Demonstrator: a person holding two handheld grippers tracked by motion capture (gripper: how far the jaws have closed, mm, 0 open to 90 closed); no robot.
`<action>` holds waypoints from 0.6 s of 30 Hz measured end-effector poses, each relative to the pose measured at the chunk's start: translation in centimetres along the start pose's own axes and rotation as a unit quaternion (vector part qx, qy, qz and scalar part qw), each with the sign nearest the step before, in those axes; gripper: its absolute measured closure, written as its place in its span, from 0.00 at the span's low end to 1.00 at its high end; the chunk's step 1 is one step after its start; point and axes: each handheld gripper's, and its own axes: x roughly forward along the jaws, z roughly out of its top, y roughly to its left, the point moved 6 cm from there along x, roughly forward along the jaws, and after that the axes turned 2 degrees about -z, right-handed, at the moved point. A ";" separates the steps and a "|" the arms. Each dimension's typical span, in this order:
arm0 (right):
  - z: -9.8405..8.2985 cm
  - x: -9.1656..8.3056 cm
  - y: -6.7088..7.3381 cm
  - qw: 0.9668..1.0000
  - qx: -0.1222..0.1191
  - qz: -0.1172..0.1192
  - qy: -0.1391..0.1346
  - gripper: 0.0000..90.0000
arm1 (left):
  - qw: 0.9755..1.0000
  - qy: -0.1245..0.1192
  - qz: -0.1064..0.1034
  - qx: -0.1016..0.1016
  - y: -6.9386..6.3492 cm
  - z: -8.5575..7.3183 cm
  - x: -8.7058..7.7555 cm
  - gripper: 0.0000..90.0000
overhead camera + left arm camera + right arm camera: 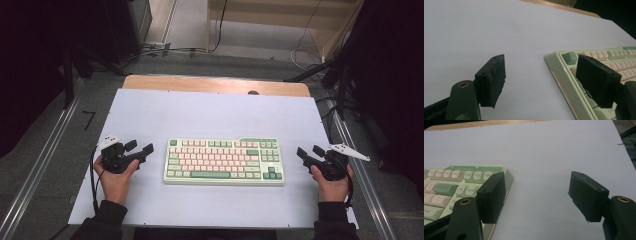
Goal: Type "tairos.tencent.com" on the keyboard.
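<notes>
Two open claws, left claw (pixel 140 148), right claw (pixel 310 151), flanking keyboard (pixel 224 161)

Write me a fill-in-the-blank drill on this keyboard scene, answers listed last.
1. The keyboard lies flat on the white ____.
2. The left gripper and the right gripper flank the keyboard, and the jaws of both stand ____.
3. The keys are mostly pink, cream and ____.
4. Between the jaws of each gripper there is ____.

Answers: table; open; green; nothing

"Home", "PAUSE" on keyboard (pixel 461 185) keys
</notes>
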 end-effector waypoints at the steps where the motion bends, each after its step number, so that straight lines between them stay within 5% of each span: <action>1: 0.0 0.0 0.1 1.000 -0.001 0.000 0.000 0.31 | 1.000 0.000 0.000 0.000 0.0 0.0 0.0 0.28; 18: 0.1 0.2 0.9 1.000 -0.002 0.017 0.000 0.31 | 0.999 0.001 -0.030 0.019 -2.2 0.0 0.6 0.29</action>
